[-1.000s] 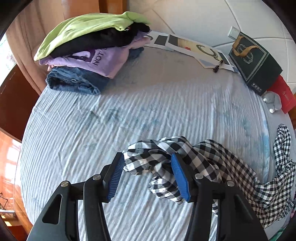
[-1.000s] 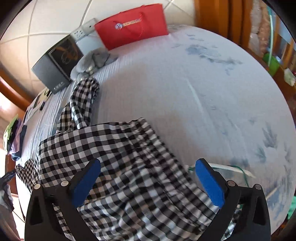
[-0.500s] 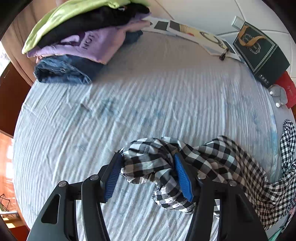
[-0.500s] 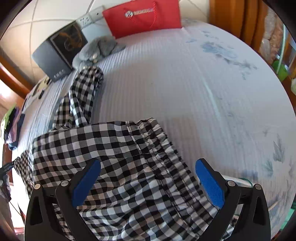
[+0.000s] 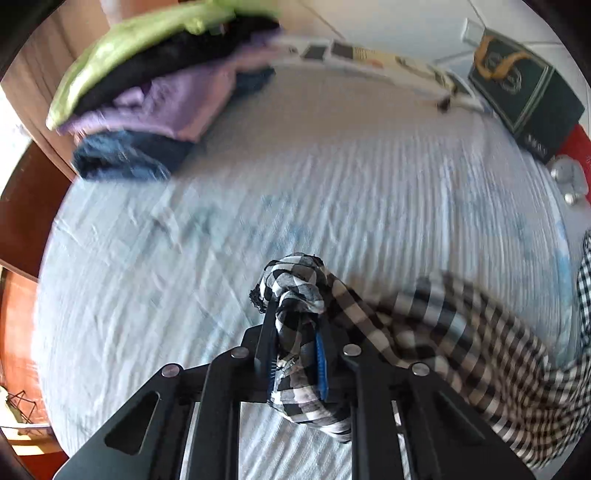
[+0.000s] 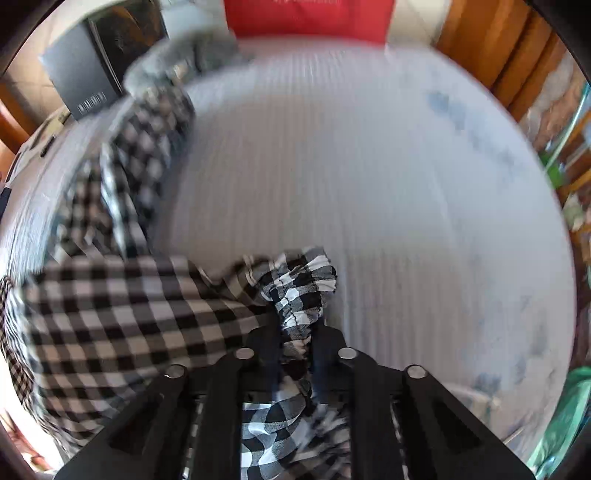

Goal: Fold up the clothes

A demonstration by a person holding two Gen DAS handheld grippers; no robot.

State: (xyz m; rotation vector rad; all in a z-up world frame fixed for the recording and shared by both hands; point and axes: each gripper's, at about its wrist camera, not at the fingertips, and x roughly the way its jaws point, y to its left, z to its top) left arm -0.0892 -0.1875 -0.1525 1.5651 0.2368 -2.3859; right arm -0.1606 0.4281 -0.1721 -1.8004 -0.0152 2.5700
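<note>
**Operator:** Checked garment (image 5: 461, 328) is in both my grippers at once. My left gripper (image 5: 295, 354) has its jaws clenched on a bunched end of it, with a knot of black-and-white cloth poking out past the blue pads (image 5: 320, 363).

**Observer:** And the right side?

**Operator:** My right gripper (image 6: 295, 332) is clamped the same way on a gathered, ruffled edge, and fabric hangs below the jaws too. Between the two grips the cloth spreads out over the bed (image 5: 332, 192), and a long narrow part trails away toward the headboard end in the right wrist view.

**Observer:** What else do you have on the mattress?

**Operator:** A stack of folded clothes (image 5: 159, 92) at the far left corner, green on top, then black, purple and denim at the bottom. Well apart from my garment. Along the far edge lie some printed sheets (image 5: 373, 59), then a dark box (image 5: 524, 96), a grey soft toy (image 6: 184, 55) just beside it, and a red bag (image 6: 306, 18). Both views are blurred, so I cannot tell finer detail.
</note>
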